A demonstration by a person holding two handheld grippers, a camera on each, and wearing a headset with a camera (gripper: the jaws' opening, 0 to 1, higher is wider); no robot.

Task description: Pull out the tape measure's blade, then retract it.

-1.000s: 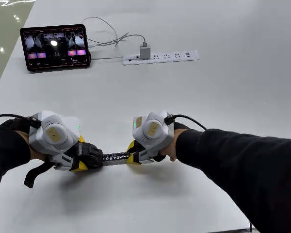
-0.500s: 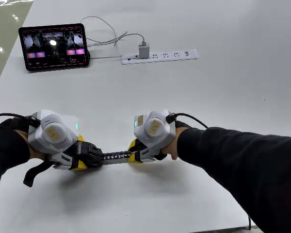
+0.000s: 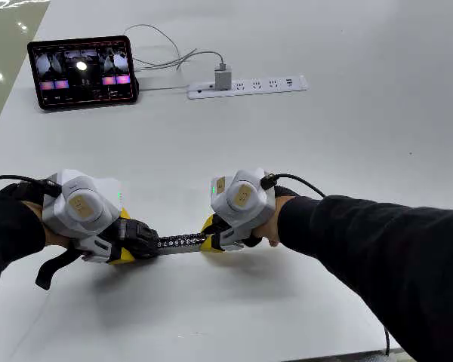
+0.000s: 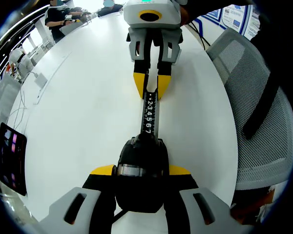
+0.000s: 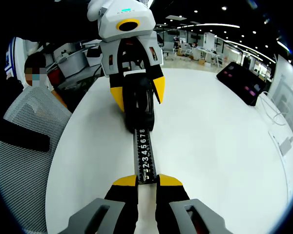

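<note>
The white table (image 3: 325, 151) lies bare through its middle and right side, with wide room to pass beyond both grippers. Along the far edge stand a tablet (image 3: 83, 72), a power strip (image 3: 249, 85) and loose cables (image 3: 166, 59). The short gap between the left gripper (image 3: 136, 243), clamped on the tape measure case (image 4: 139, 168), and the right gripper (image 3: 209, 243), pinching the blade (image 3: 180, 242), is barred by that blade, which runs low over the tabletop. A mesh chair (image 4: 256, 122) stands just beside the near table edge.
</note>
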